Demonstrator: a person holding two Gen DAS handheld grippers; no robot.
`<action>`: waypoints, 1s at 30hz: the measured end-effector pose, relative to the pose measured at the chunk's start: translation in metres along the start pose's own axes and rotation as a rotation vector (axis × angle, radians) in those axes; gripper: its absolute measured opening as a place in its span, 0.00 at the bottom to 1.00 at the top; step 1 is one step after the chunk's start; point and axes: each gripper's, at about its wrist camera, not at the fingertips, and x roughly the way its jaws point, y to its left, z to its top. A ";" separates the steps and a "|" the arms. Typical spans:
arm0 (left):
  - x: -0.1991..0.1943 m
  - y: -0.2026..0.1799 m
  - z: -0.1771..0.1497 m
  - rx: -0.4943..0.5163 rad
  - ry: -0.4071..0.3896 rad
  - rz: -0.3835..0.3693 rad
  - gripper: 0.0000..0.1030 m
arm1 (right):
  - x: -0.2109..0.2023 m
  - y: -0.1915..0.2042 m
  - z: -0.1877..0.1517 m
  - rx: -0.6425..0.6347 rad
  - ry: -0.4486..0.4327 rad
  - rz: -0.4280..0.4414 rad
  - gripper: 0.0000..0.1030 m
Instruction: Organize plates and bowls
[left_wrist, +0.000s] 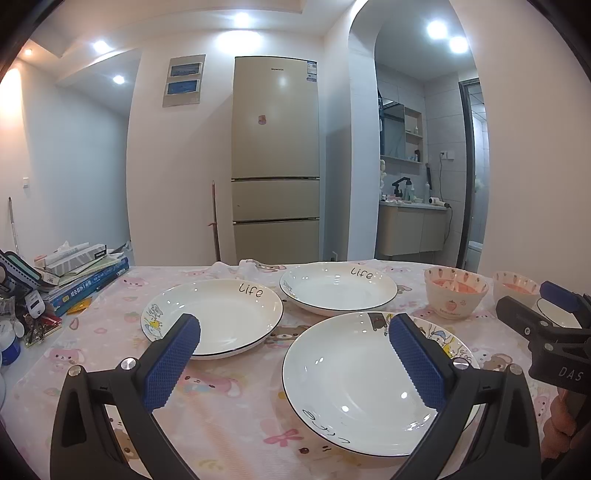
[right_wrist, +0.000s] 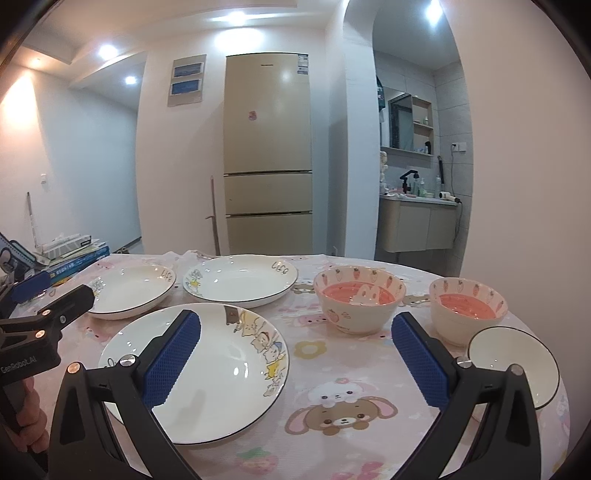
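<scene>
A: Left wrist view: books (left_wrist: 88, 282) stacked at 9 o'clock, fridge (left_wrist: 275, 158) at 12 beyond the table (left_wrist: 229, 398). Nothing blocks the plates.

B: Surfaces?

A: Pink cartoon-print cloth. Three round, glossy white plates, thin dark rims: left plate (left_wrist: 218, 317) and far plate (left_wrist: 338, 288) lettered "Life", near plate (left_wrist: 354, 384) at 5 o'clock with cartoon animals.

B: Right wrist view?

A: Two strawberry-print bowls, pink inside: big bowl (right_wrist: 360, 299) at 12, small bowl (right_wrist: 467, 308) at 1. White saucer (right_wrist: 517, 365) at 3.

B: Grippers?

A: Left gripper (left_wrist: 294, 341) spread wide, empty, over the near plate. Right gripper (right_wrist: 295, 339) spread, empty, above bare cloth.
</scene>
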 end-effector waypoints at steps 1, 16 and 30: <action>0.000 0.000 0.000 0.000 0.000 0.000 1.00 | 0.000 0.000 0.000 0.002 0.000 -0.003 1.00; 0.000 0.001 -0.001 -0.003 0.000 0.007 1.00 | 0.000 0.001 0.000 0.000 0.002 -0.004 1.00; 0.000 0.001 -0.001 -0.001 0.000 0.007 1.00 | 0.001 0.002 0.000 0.000 0.003 0.001 1.00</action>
